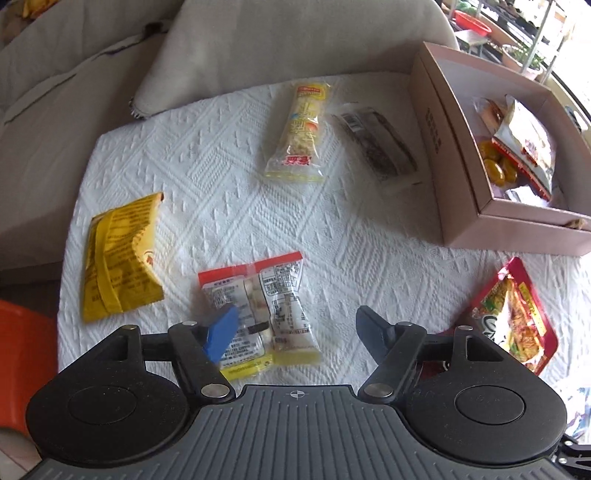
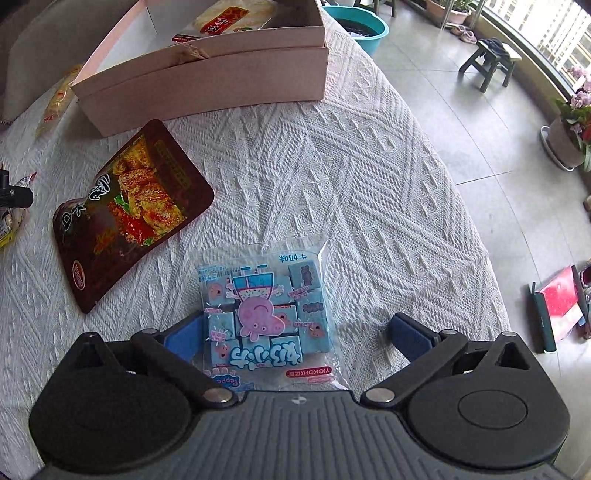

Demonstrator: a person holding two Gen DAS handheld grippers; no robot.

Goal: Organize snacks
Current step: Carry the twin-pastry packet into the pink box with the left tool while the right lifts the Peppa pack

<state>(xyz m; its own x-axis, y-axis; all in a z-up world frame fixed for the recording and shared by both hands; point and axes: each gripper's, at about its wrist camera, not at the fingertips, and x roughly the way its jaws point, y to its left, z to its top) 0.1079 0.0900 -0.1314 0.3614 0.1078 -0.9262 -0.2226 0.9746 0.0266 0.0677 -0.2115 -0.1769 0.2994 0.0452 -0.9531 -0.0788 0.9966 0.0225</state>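
Observation:
On the white textured cloth (image 1: 229, 177) lie loose snack packets. My left gripper (image 1: 295, 332) hangs open above a clear packet with a red top (image 1: 266, 310); its left pad overlaps the packet's left edge and the right pad stands well apart. My right gripper (image 2: 297, 338) is open around a blue cartoon-pig candy bag (image 2: 262, 314), the left pad beside its edge, the right pad clear of it. An open pink cardboard box (image 1: 443, 155) (image 2: 207, 74) holds several snacks. A dark red spicy pouch (image 1: 517, 317) (image 2: 129, 214) lies between the two grippers.
A yellow packet (image 1: 118, 258), a long yellow-ended packet (image 1: 303, 133) and a dark clear-wrapped bar (image 1: 380, 144) lie on the cloth. Beige cushions (image 1: 277, 40) back the table. The table's rounded edge (image 2: 461, 206) drops to a tiled floor with a teal basin (image 2: 362, 26).

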